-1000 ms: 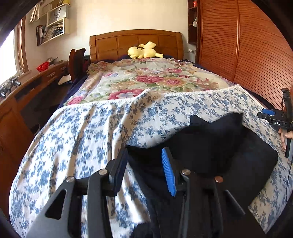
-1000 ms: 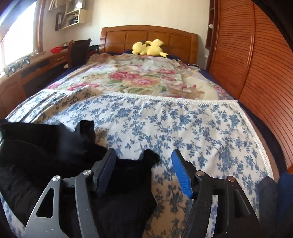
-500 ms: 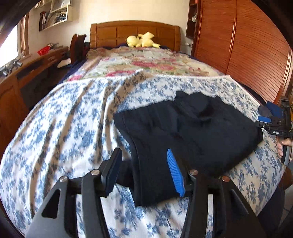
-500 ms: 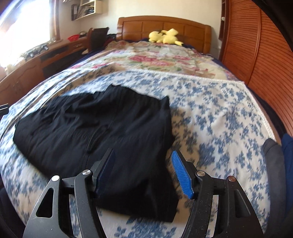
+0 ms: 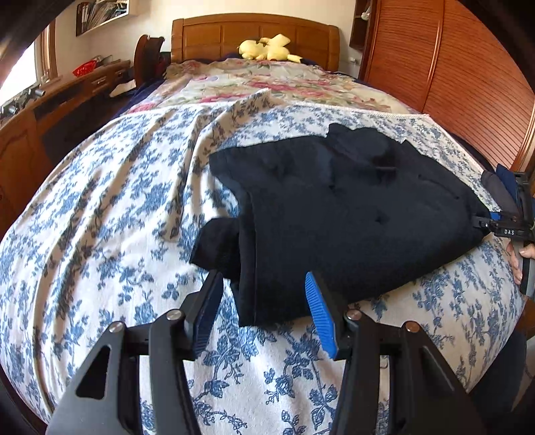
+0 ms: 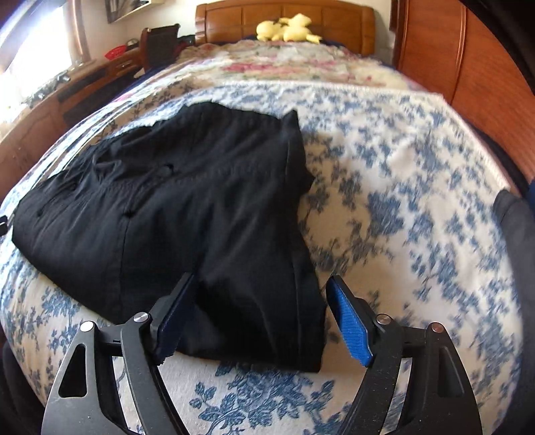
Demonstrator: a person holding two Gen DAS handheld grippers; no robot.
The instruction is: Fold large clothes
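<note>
Black garment (image 5: 351,214) lying folded on the blue-flowered bedspread (image 5: 100,217)

Both grippers are hovering with jaws parted, holding nothing: the left gripper (image 5: 264,311) at one near corner, the right gripper (image 6: 259,318), just widening, at the other. The cloth is looking soft, light and floppy; pinching the doubled near corners seems best.

Folded garment (image 5: 351,207) on bedspread (image 5: 117,200), plush toy (image 5: 267,48) behind by headboard (image 5: 254,31)
</note>
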